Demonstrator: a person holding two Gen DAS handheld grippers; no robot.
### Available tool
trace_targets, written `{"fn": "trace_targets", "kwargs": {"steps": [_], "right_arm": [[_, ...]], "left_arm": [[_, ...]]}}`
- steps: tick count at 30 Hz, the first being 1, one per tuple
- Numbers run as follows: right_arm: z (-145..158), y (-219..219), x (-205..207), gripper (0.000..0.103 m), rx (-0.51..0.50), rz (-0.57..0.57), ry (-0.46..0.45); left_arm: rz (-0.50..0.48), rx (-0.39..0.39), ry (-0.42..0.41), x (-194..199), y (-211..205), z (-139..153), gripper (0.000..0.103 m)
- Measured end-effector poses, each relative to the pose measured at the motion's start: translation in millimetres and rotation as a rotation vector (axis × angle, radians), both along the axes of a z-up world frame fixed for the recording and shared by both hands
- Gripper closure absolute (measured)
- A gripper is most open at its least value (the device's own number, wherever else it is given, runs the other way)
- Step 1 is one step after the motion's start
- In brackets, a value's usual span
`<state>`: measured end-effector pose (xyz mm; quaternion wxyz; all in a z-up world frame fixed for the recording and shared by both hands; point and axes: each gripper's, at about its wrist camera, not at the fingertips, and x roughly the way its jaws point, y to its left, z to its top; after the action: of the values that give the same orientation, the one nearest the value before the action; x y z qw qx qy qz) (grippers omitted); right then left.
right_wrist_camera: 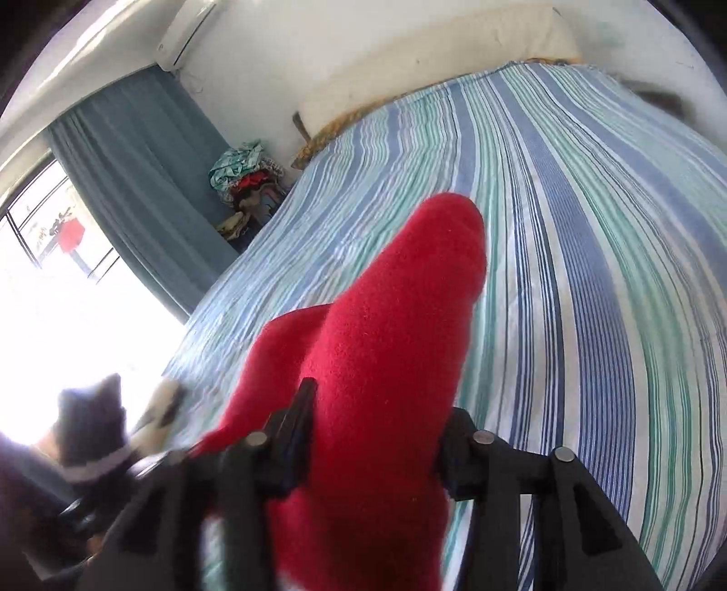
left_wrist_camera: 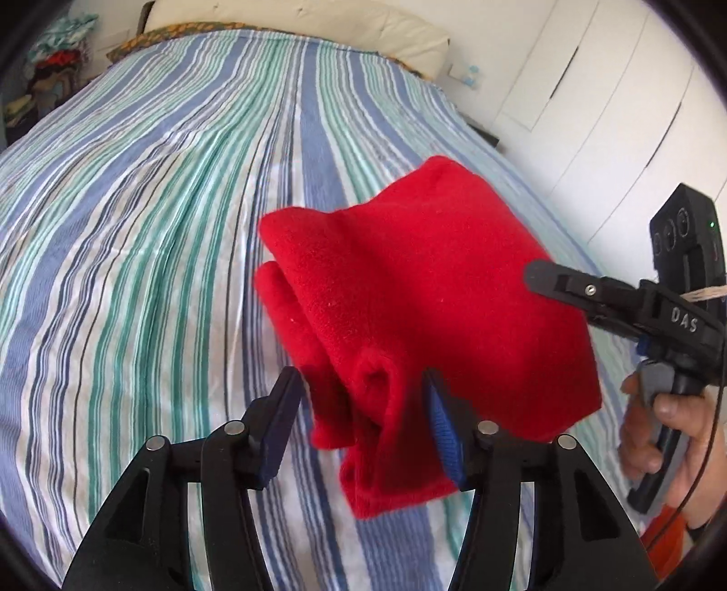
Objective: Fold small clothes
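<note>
On the left, the left gripper (left_wrist_camera: 363, 404) stands half open around a hanging fold of the red garment (left_wrist_camera: 427, 291), held above the striped bed (left_wrist_camera: 136, 227). Rightwards, the right gripper (right_wrist_camera: 377, 436) straddles it; firm grip unclear. A loose hold could drop and unfold it.

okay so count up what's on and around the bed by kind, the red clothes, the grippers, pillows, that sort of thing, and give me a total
Red garment: 1
Grippers: 2, the left gripper and the right gripper
Striped bedspread: 1
Cream pillow: 1
Heap of clothes beside the bed: 1
Total: 6
</note>
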<state>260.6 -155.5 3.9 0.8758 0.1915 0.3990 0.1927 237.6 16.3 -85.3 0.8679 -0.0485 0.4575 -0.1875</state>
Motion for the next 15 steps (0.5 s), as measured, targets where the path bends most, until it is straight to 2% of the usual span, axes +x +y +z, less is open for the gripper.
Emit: {"fn": "trace_targets", "kwargs": {"steps": [1, 4, 6, 7, 8, 9, 12, 15], "right_arm": [[-15.3, -4.7, -8.1, 0.030, -0.032, -0.009, 0.048], [-49.4, -21.9, -46.0, 0.029, -0.112, -0.032, 0.141], [-61.8, -29.8, -86.4, 0.029, -0.159, -0.038, 0.150], [-65.1, -33.3, -103.0, 0.028, -0.180, -0.042, 0.151], [-67.0, -33.9, -121.3, 0.027, -0.203, -0.045, 0.154], [-67.4, -34.0, -136.6, 0.023, -0.232, -0.051, 0.159], [-57.6, -28.4, -180.6, 0.012, -0.315, -0.086, 0.152], [-42.0, -24.6, -211.9, 0.006, -0.353, -0.143, 0.147]], "left_arm": [[-0.006, 0.040, 0.015, -14.3, 1.3, -11.9, 0.047], [-0.023, 0.106, 0.007, -68.7, 9.7, -27.7, 0.041], [-0.017, 0.176, -0.027, -102.7, 10.3, -25.8, 0.024], [-0.006, 0.211, -0.052, -118.1, 9.8, -21.4, 0.019], [0.010, 0.242, -0.083, -133.2, 8.4, -15.0, 0.010], [0.028, 0.265, -0.119, -145.2, 6.8, -5.7, 0.005], [0.111, 0.330, -0.202, -167.8, 1.7, 22.5, 0.004], [0.224, 0.363, -0.203, -172.7, 2.3, 45.0, 0.003]]}}
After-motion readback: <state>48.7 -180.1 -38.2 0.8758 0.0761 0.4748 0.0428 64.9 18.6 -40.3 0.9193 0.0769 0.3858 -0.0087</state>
